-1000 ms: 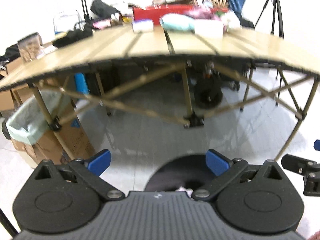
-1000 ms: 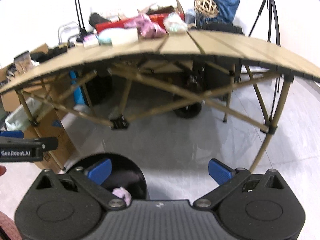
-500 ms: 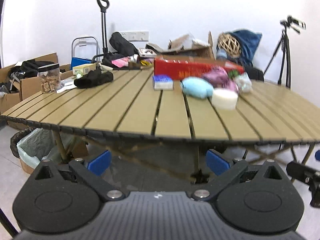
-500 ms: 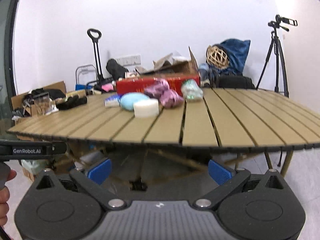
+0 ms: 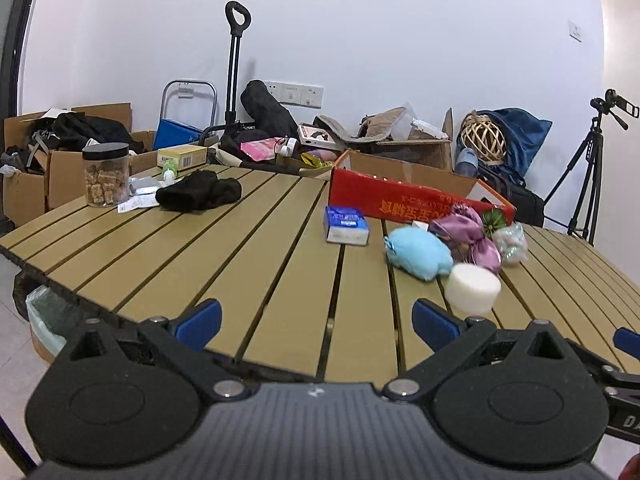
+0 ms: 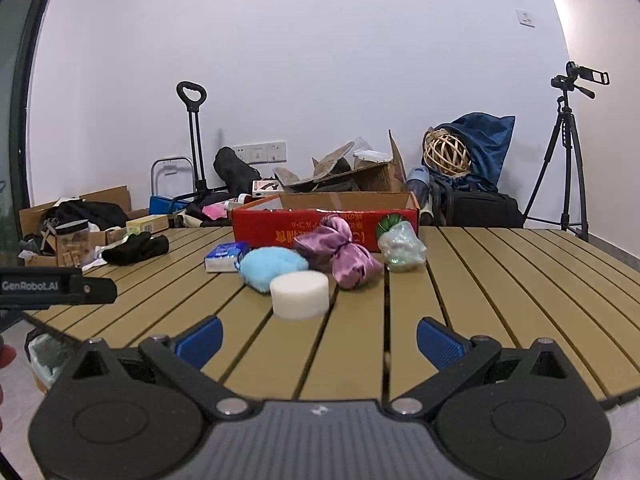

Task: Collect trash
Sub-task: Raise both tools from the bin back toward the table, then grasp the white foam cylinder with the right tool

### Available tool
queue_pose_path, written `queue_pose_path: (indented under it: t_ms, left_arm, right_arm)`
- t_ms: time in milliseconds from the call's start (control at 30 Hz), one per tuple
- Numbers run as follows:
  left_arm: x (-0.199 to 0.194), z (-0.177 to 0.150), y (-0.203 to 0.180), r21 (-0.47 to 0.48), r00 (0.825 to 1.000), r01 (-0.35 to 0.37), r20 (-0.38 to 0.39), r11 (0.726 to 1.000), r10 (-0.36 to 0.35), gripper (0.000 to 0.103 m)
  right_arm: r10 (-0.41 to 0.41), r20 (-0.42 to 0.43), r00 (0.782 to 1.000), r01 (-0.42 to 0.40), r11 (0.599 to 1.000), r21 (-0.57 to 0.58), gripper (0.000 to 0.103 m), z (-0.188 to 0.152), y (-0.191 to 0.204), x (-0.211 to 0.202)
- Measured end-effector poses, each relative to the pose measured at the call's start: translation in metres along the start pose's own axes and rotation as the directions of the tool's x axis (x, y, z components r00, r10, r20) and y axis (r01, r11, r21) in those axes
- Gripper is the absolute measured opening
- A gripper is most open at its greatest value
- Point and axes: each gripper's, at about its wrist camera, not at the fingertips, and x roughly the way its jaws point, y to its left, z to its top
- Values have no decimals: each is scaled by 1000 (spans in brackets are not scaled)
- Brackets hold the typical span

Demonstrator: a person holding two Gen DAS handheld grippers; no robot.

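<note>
On the slatted wooden table lies a cluster of items: a white foam disc, a fluffy light-blue ball, a purple satin pouch, a crumpled iridescent wrapper and a blue tissue pack. My left gripper stands open at the table's near edge, nothing between its fingers. My right gripper is open too, just short of the foam disc.
A red cardboard box stands behind the cluster. A black cloth and a jar sit at the table's left. A lined cardboard bin is below the left edge. A tripod stands at the right.
Both grippers have risen from under-table height beside a black bin on the floor to above the tabletop. Both stay open and empty.
</note>
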Motion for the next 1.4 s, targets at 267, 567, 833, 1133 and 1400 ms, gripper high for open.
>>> queue_pose_path:
  t_ms: [267, 567, 833, 1133, 1400]
  left_arm:
    - [25, 16, -2, 4, 1000, -12, -13, 1000, 12, 103]
    - [51, 29, -4, 18, 1000, -1, -10, 1000, 1, 103]
    - [65, 26, 5, -13, 1000, -19, -25, 1000, 19, 103]
    - [70, 21, 7, -10, 999, -23, -47, 1000, 23, 103]
    - [72, 20, 7, -9, 998, -30, -50, 1000, 29, 103]
  right_arm:
    - [-6, -21, 1000, 6, 1000, -5, 103, 12, 11, 46]
    - [-20, -50, 999, 22, 999, 31, 103, 27, 15, 92]
    - [-2, -107, 994, 10, 997, 71, 103, 28, 18, 125]
    - [-42, -158, 987, 46, 999, 22, 88, 32, 28, 142]
    - [-55, -177, 983, 55, 998, -4, 58, 29, 27, 147]
